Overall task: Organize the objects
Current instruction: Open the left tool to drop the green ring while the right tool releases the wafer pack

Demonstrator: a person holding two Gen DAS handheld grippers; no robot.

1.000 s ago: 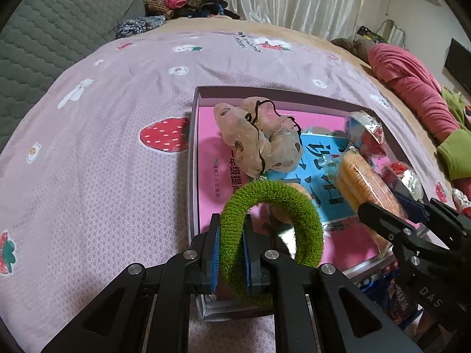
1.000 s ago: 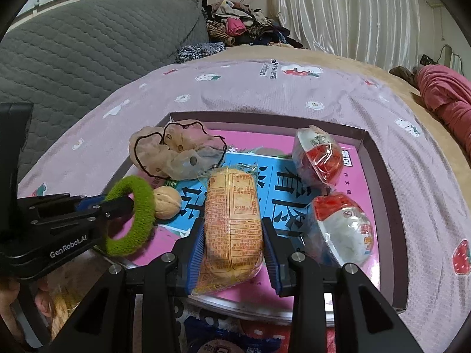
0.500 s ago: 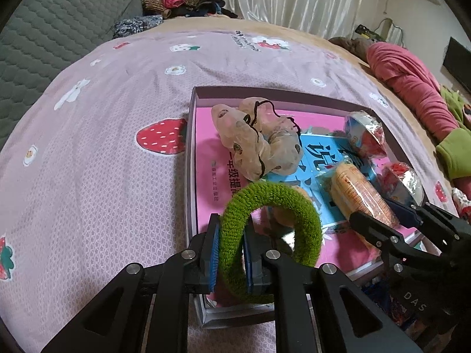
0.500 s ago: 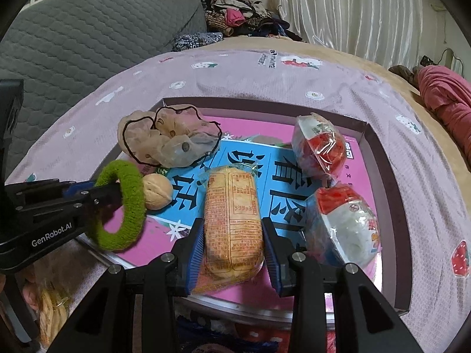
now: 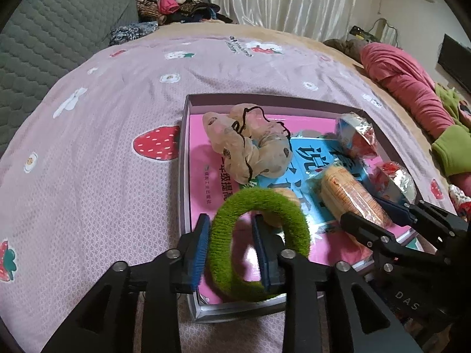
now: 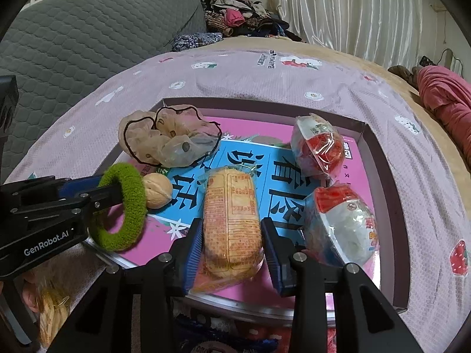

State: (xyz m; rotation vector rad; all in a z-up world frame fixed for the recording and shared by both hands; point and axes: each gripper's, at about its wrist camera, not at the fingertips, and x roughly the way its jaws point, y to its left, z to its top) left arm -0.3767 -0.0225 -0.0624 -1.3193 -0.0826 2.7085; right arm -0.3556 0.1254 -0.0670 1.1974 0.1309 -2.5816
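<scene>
Here, the green hair band (image 5: 259,241) hangs over the shallow box's (image 5: 184,158) near corner, between the opening jaws of the left tool (image 5: 231,245). The right tool (image 6: 232,239) clamps the wrapped biscuit pack (image 6: 231,220) resting inside, on the bed (image 5: 88,135).

"GenRobot.AI" is printed in white on the black body of the left gripper (image 6: 112,197), as seen from the right wrist view. "DAS" is printed in grey on the black body of the right gripper (image 5: 379,210), as seen from the left wrist view. Large black Chinese characters are printed on the blue book cover (image 6: 273,167) lying in the box. Small red print covers the wrapped cracker packet (image 6: 231,220), too fine to be read. A dark logo word on the pink bedspread (image 6: 266,57) is too blurred to be read.
</scene>
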